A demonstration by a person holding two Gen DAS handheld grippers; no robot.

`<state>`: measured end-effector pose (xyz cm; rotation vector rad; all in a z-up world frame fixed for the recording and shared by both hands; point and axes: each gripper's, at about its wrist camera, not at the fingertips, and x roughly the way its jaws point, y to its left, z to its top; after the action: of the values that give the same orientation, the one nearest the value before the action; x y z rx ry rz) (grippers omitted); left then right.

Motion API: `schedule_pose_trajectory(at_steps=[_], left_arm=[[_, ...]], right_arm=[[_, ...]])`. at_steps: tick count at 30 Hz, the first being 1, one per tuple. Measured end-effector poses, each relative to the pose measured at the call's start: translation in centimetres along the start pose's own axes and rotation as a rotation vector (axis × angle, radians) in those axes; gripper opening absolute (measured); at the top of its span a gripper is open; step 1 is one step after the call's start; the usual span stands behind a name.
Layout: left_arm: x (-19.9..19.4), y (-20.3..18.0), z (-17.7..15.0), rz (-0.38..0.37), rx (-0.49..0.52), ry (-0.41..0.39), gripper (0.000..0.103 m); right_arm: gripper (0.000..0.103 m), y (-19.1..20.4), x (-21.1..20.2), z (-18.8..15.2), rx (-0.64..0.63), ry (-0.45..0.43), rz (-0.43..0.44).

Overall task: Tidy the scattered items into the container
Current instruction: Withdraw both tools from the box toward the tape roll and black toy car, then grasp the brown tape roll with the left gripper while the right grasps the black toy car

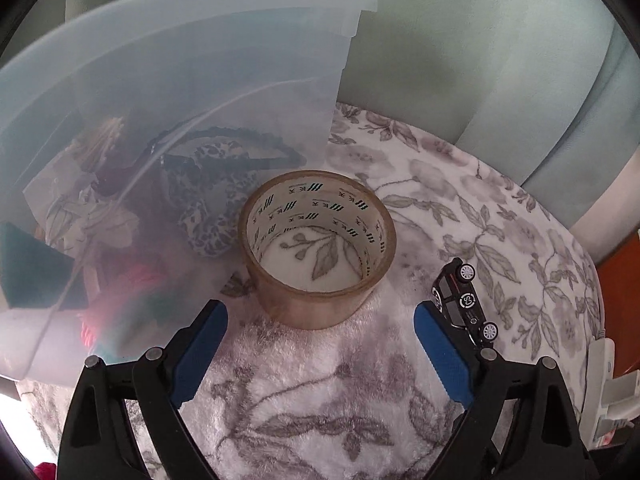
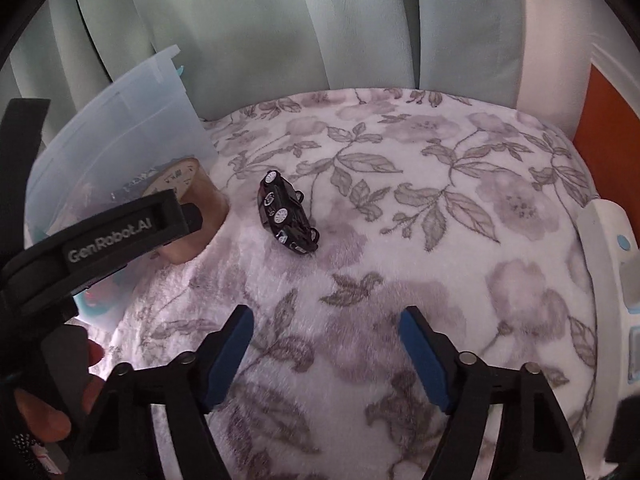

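A roll of brown packing tape [image 1: 318,246] lies flat on the floral blanket, right beside the translucent plastic container [image 1: 168,92]. My left gripper [image 1: 320,320] is open just short of the roll, its blue pads [image 1: 204,344] to either side and not touching it. A black toy car [image 1: 464,304] lies on its side to the right of the tape. In the right wrist view the car [image 2: 286,216] lies ahead and slightly left of my right gripper [image 2: 326,324], which is open with nothing between its fingers. The left gripper's black body [image 2: 112,232] shows at the left, over the tape [image 2: 196,208].
The container [image 2: 120,128] holds a leopard-print item [image 1: 216,200], a dark headband and other small things. Pale green curtains [image 2: 280,24] hang behind the blanket [image 2: 440,200]. A white and orange object [image 2: 608,128] borders the right side. A hand [image 2: 44,412] shows at lower left.
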<state>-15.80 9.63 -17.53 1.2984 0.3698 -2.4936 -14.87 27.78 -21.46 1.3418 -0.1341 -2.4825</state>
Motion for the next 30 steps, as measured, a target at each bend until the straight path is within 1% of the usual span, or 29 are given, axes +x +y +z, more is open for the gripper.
schedule_pose_trajectory(at_steps=[2,5,8,10,13,18,19,21,23,25,29,30], left_arm=[[0.6,0.1,0.1,-0.016,-0.008,-0.006,0.095],[1.4,0.0,0.4,-0.012,-0.02,-0.003,0.095],[1.8,0.1,0.7,-0.022,-0.042,-0.004,0.095],[2.1,0.0,0.8,-0.023,-0.047,-0.006,0.095],[2.5,0.0,1.0,-0.026,-0.064,0.002,0.095],[2.9,-0.2,1.1,-0.015,-0.092,-0.005,0.095],[3.0,-0.2,1.1,-0.014,-0.096,-0.007,0.095],[3.1,-0.2,1.2,-0.011,-0.105,-0.006,0.095],[3.2,-0.2,1.2,-0.008,-0.113,-0.008,0.095],[3.3,-0.2,1.2,-0.006,-0.118,-0.01,0.094],[3.4,-0.3,1.2,0.014,-0.113,-0.021,0.086],[3.4,-0.3,1.1,0.014,-0.11,-0.022,0.086]], right_arm=[[0.074,-0.1,0.5,0.5,-0.005,-0.006,0.003],[0.072,-0.1,1.1,1.4,-0.014,-0.029,0.013],[0.067,0.3,1.9,2.3,-0.043,-0.042,0.023],[0.06,0.7,2.4,2.8,-0.068,-0.048,0.039],[0.055,1.1,2.9,3.4,-0.109,-0.065,0.063],[0.055,1.6,3.8,4.2,-0.139,-0.08,0.073],[0.053,1.8,3.9,4.4,-0.141,-0.083,0.078],[0.047,2.1,4.0,4.6,-0.15,-0.088,0.083],[0.043,2.3,4.2,4.7,-0.158,-0.088,0.083],[0.035,2.4,4.1,4.6,-0.161,-0.095,0.088],[0.034,1.8,3.3,4.5,-0.131,-0.127,0.082],[0.034,1.5,3.1,4.4,-0.115,-0.131,0.078]])
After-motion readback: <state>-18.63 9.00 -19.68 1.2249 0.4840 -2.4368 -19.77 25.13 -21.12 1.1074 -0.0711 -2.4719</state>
